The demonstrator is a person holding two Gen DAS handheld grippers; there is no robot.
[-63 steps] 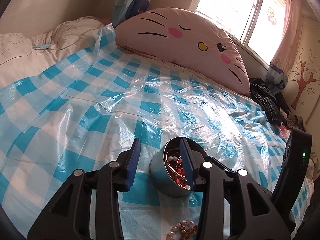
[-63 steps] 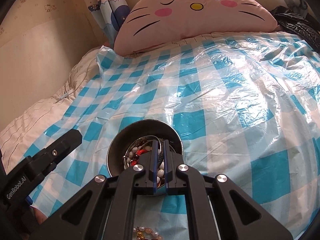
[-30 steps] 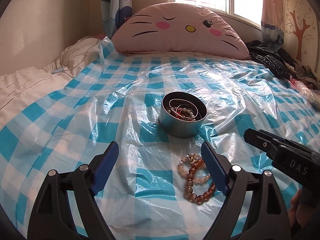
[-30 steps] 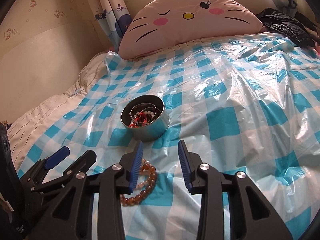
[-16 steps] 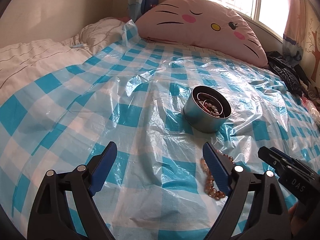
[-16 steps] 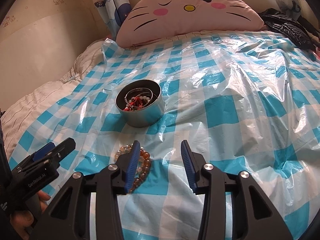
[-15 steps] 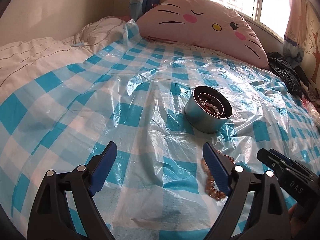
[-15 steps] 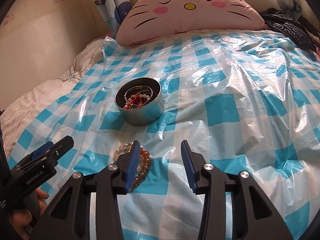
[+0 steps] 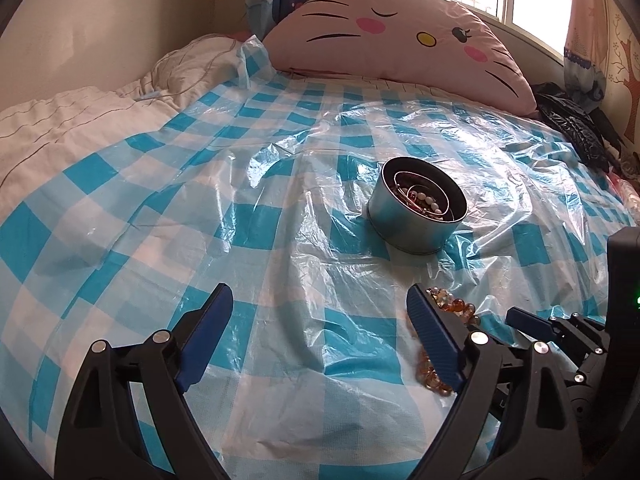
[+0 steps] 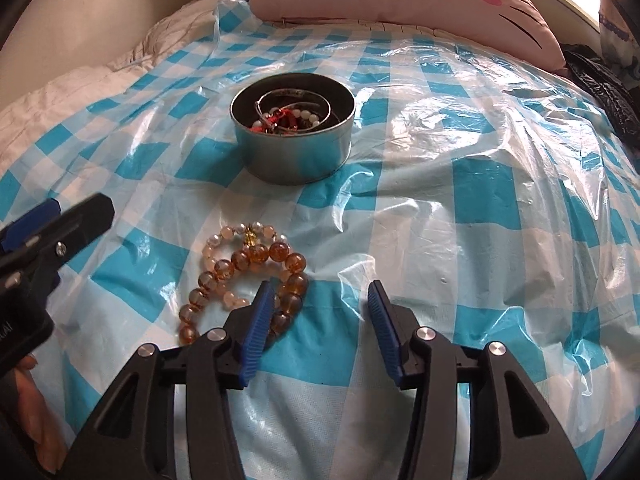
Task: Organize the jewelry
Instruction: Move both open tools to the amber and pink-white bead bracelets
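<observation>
A round metal tin (image 10: 294, 130) holding several beaded pieces and wire bangles stands on the blue checked plastic sheet (image 10: 480, 200); it also shows in the left wrist view (image 9: 416, 210). Two bead bracelets, one amber (image 10: 256, 276) and one pale pink (image 10: 224, 240), lie together in front of the tin. My right gripper (image 10: 320, 292) is open and empty, low over the sheet, its left finger just over the amber beads. My left gripper (image 9: 318, 304) is open wide and empty, left of the bracelets (image 9: 452, 304).
A large pink cat-face pillow (image 9: 400, 36) lies at the head of the bed. A white quilt (image 9: 60, 120) is bunched at the left. A black plastic bag (image 9: 576, 128) sits at the far right by the window.
The right gripper has moved down and forward towards the bracelets, which now lie at its left finger. The left gripper has shifted little and stays open.
</observation>
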